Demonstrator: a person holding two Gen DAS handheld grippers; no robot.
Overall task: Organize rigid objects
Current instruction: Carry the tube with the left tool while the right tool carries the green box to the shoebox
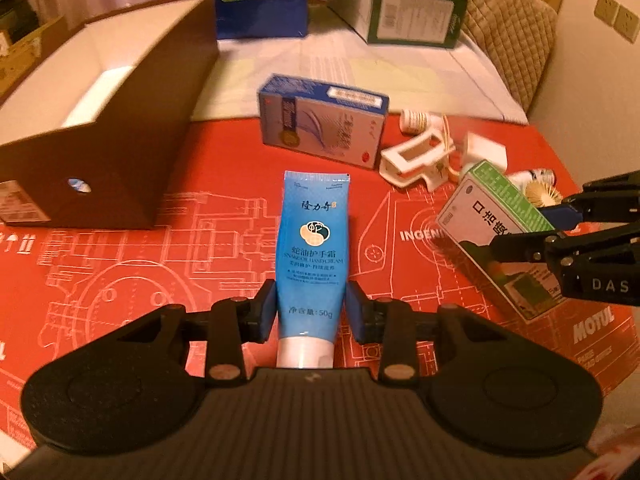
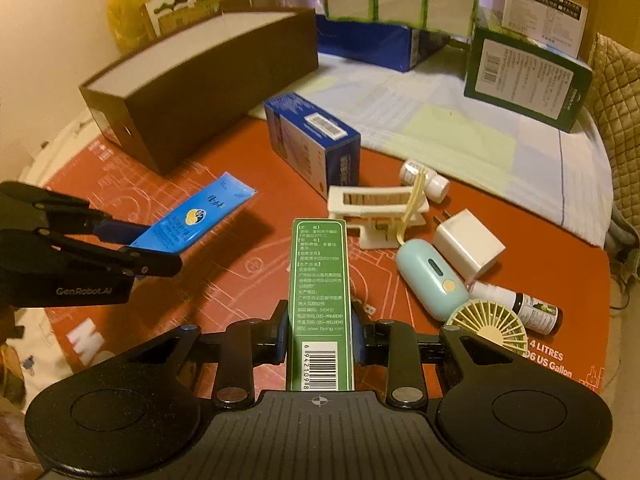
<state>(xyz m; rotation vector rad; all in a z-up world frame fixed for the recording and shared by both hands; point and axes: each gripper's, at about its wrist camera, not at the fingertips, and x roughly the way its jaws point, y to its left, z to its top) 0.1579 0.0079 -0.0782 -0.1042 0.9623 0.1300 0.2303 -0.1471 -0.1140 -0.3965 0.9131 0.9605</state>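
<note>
Red mat (image 1: 120,264), cluttered. Brown box (image 1: 100,128), open-topped, ahead-left of left gripper (image 1: 310,312), nearer than right gripper (image 2: 319,334). Left clamped on tube (image 1: 312,248), right on carton (image 2: 319,280); long axes pointing forward.

The left wrist camera sits just behind the left gripper (image 1: 310,310), close above the red printed mat (image 1: 120,248), facing the open brown cardboard box (image 1: 108,120). The right wrist camera rides likewise behind the right gripper (image 2: 320,332), looking across the same mat (image 2: 248,248) from further right. Both views share the brown box (image 2: 208,80), the blue carton (image 1: 320,120) (image 2: 312,144) and the white plastic clip (image 1: 416,160) (image 2: 372,208), and each sees the other gripper at its edge.
</note>
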